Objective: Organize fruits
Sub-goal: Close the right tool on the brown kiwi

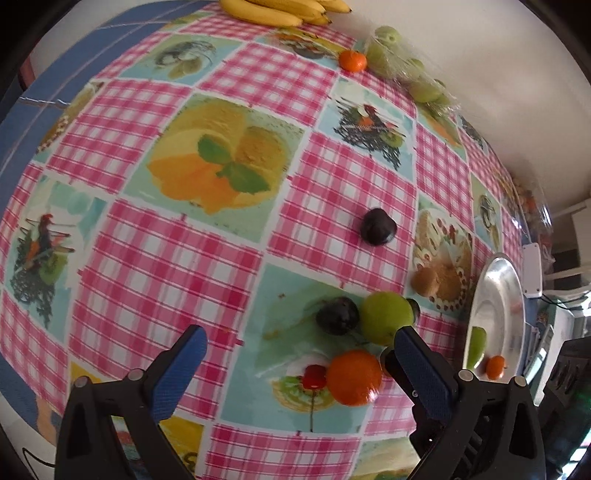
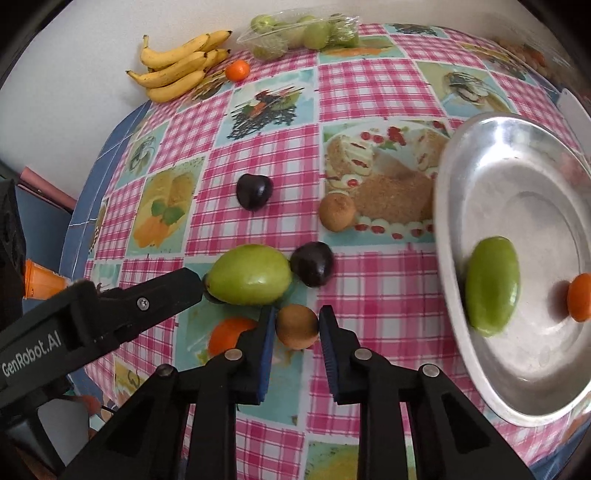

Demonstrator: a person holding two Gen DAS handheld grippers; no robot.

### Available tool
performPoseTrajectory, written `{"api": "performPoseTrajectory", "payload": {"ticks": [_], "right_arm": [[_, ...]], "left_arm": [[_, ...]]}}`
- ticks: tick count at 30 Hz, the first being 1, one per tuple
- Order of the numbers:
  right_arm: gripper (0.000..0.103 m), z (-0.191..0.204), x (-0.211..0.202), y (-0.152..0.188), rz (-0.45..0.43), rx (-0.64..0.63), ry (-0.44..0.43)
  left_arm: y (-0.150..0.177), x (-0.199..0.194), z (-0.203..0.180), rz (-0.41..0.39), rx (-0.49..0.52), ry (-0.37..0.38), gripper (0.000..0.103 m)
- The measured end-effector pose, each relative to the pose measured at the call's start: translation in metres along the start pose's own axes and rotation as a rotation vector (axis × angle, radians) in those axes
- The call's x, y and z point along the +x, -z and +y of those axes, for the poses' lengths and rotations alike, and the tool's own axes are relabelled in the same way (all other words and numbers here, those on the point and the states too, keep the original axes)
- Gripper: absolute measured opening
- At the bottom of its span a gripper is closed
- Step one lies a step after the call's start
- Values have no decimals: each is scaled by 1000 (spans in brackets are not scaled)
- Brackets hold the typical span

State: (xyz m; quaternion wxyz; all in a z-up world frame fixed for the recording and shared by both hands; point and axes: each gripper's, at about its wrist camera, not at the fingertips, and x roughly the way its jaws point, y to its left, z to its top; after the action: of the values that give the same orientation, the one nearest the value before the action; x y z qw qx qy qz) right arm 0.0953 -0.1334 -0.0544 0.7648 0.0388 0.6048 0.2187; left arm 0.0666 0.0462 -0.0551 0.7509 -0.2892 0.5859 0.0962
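Observation:
My right gripper is shut on a brown kiwi, low over the checked tablecloth. Beside it lie a green mango, a dark plum, an orange, a second kiwi and another plum. A metal plate at the right holds a green mango and a small orange. My left gripper is open and empty, with the orange, the plum and the mango just ahead of its right finger.
Bananas, a small orange and a clear bag of green fruit lie along the wall at the far edge. The left gripper's finger reaches in from the left in the right wrist view. The plate sits by the table's right edge.

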Motion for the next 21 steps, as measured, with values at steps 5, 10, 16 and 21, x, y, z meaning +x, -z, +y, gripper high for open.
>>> {"api": "performPoseTrajectory", "payload": {"ticks": [5, 10, 16, 21], "right_arm": [[25, -14, -13, 4, -6, 31, -7], [25, -23, -23, 9, -5, 34, -5], [25, -33, -32, 13, -10, 30, 3], [25, -39, -33, 15, 0, 30, 7]], "left_arm": [[5, 4, -10, 24, 34, 10, 102], [10, 7, -21, 45, 67, 25, 93], [18, 19, -29, 86, 93, 31, 87], [24, 24, -34, 92, 108, 21, 83]]}}
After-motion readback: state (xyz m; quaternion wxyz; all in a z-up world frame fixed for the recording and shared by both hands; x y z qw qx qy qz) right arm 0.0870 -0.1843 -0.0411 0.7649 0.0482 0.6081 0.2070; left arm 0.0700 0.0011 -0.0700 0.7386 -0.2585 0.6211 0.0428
